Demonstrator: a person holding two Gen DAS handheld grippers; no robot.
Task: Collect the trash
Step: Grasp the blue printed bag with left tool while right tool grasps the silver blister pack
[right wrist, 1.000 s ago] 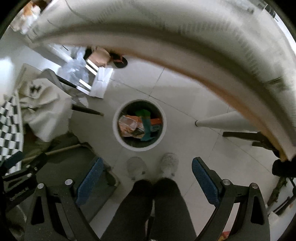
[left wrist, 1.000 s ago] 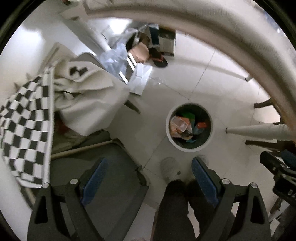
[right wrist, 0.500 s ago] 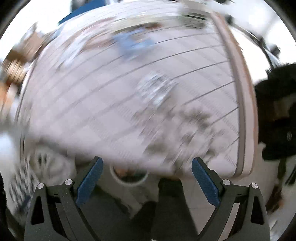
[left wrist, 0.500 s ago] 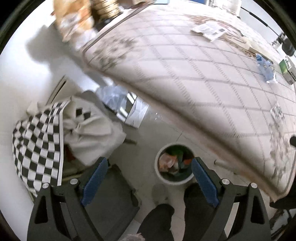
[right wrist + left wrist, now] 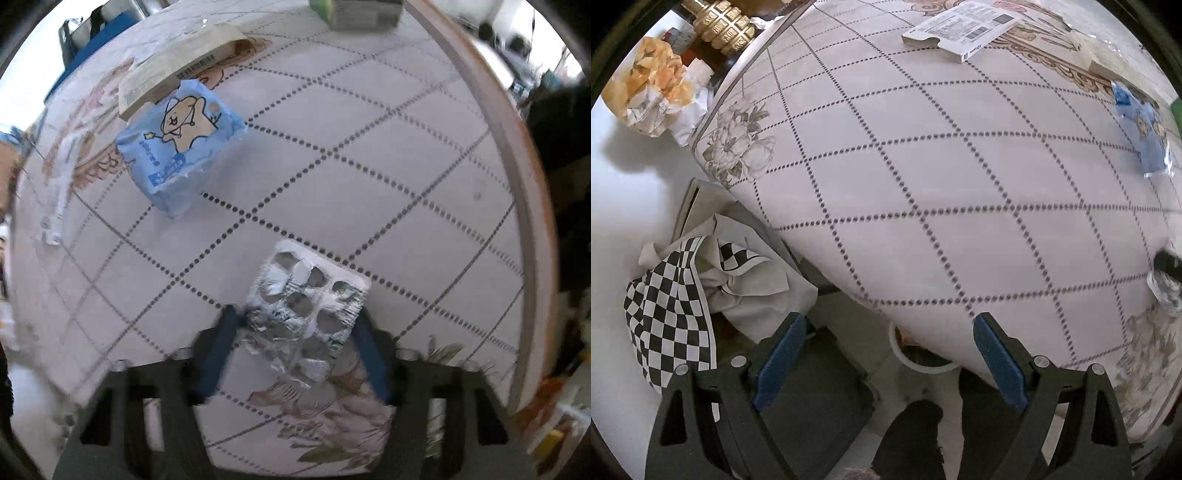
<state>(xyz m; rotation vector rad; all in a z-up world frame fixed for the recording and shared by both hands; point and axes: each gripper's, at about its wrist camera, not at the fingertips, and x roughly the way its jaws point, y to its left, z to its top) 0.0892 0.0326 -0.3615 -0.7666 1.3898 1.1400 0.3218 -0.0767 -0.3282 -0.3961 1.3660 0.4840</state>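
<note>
A crumpled silver blister pack (image 5: 310, 280) lies on the round table (image 5: 406, 192) with the dotted-grid cloth. My right gripper (image 5: 295, 315) points down over it. Its jaws are closing, and the blue pads meet the pack's two long edges. A blue tissue packet (image 5: 181, 144) and a flat cardboard box (image 5: 177, 70) lie farther back on the table. My left gripper (image 5: 888, 321) hangs open above the table's near edge with nothing between its fingers. The white trash bin (image 5: 916, 363) on the floor peeks out from under that edge.
A white printed box (image 5: 960, 29) and a green box (image 5: 354, 11) sit at the table's far side. A checkered cloth (image 5: 672, 314) is draped over a chair, and a grey seat (image 5: 820, 398) is below. A person's dark legs (image 5: 912, 435) stand by the bin.
Both grippers have risen from over the floor bin to above the table. The right gripper's jaws have narrowed from wide open onto the blister pack. The left gripper's jaws stay wide.
</note>
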